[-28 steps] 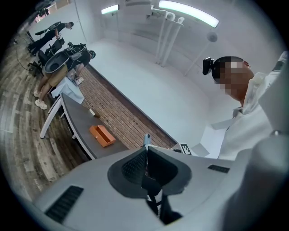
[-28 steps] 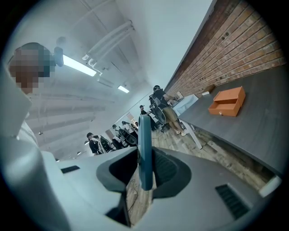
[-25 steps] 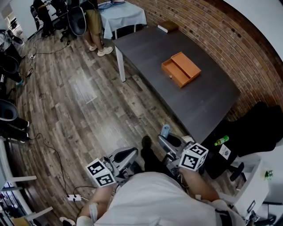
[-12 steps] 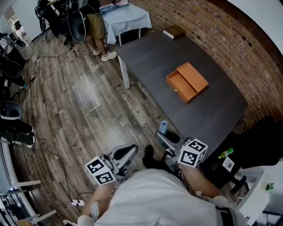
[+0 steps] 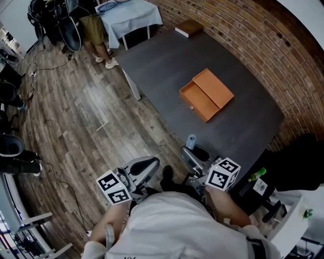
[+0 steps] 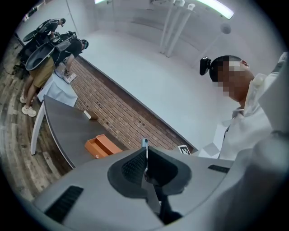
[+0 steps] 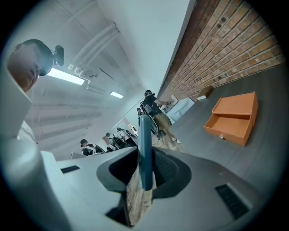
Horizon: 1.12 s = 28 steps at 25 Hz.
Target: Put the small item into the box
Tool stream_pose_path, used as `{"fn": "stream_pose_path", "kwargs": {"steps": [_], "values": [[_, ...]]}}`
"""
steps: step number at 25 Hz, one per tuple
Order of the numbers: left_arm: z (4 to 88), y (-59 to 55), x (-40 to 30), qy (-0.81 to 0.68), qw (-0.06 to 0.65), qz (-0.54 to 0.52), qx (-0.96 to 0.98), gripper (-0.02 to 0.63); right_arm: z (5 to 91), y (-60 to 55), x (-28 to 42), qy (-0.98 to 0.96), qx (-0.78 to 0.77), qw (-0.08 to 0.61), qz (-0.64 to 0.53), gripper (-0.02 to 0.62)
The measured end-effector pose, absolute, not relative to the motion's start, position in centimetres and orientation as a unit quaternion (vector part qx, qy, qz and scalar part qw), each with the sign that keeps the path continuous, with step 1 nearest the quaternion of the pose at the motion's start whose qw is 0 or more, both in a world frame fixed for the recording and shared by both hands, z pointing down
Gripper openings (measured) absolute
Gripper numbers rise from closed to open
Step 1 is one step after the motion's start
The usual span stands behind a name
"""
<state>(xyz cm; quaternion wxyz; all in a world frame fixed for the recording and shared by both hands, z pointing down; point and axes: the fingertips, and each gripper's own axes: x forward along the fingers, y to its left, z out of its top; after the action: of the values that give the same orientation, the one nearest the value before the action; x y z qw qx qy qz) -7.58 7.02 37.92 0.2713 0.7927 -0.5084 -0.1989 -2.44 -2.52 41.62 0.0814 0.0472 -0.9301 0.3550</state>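
The small item (image 5: 191,140), a slim blue piece, stood upright between the jaws of the right gripper (image 5: 195,153), which were clamped on it; in the right gripper view it rose past the jaw tips, with wooden floor showing through the gap beside it. It hung over the floor just off the near edge of the dark grey table (image 5: 238,131), well apart from the box (image 5: 206,94). The box, orange and shallow, lay near the middle of the table with its drawer (image 5: 194,99) pulled out toward the floor side, a small knob on the drawer's front. The left gripper (image 5: 148,165) was held low beside the right one, close to the person's white-clad torso, its jaws together on a thin seam. At the far end of the table sat a flat brown block (image 5: 189,28). A brick wall (image 5: 263,45) ran along the table's far side. Beyond the table stood a smaller table under a light blue cloth (image 5: 129,12), with a person (image 5: 93,30) standing beside it on the wooden floor (image 5: 76,121). A green bottle (image 5: 255,174) lay to the right of the right gripper's marker cube (image 5: 223,174).
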Motion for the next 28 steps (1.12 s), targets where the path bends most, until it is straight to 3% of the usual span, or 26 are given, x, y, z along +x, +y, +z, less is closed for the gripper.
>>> {"fn": "stream_pose_path", "kwargs": {"steps": [28], "values": [[38.0,-6.8,-18.0,-0.338,0.301,-0.161,0.877,0.018,41.9,-12.1,-10.1,-0.908,0.219,0.068,0.352,0.101]]}}
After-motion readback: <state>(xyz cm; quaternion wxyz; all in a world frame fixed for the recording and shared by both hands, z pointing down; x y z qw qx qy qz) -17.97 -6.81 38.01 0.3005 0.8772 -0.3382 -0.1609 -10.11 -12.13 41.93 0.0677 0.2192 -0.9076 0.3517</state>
